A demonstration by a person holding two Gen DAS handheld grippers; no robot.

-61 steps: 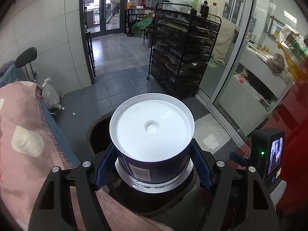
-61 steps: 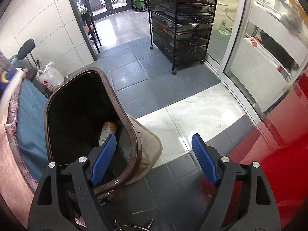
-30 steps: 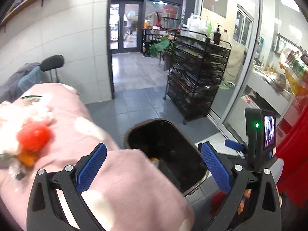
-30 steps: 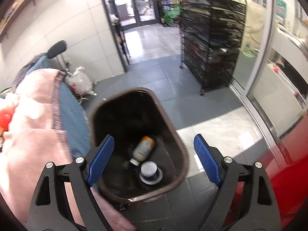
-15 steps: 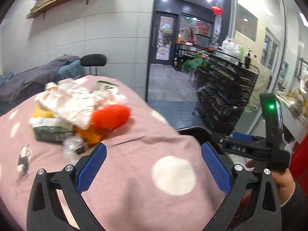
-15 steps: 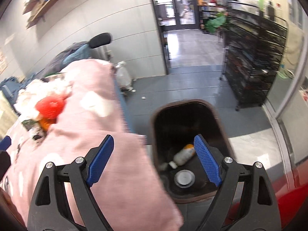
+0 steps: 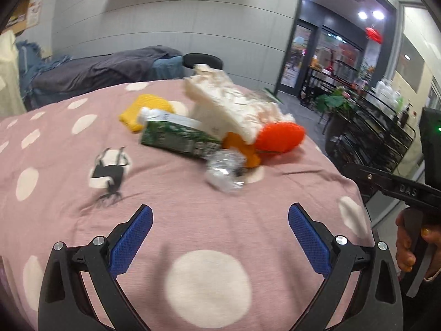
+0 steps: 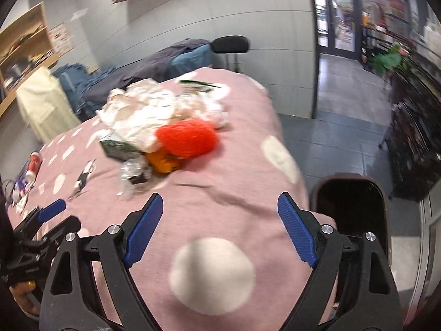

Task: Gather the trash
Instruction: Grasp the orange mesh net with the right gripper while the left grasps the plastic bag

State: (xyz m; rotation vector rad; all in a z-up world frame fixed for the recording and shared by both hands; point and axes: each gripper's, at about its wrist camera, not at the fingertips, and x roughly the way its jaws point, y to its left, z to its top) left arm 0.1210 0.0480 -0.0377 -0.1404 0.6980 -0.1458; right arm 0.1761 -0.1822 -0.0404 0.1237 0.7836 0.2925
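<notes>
Left wrist cam: sits behind its 2 blue fingers (image 7: 132,242), tilted down over the pink dotted cloth (image 7: 209,229), trash pile (image 7: 220,127) ahead at mid range. Right wrist cam: same tilt, further right, bin (image 8: 350,207) at its right edge. Both share the cloth, pile (image 8: 165,127), grey wall. Each catches the other gripper at frame edge.

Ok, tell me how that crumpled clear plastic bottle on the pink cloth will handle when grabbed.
The bottle looks crushed and empty, so it is probably light and may buckle further when squeezed. Its glossy plastic may slip. Flattened like that, it seems unlikely to roll.
</notes>
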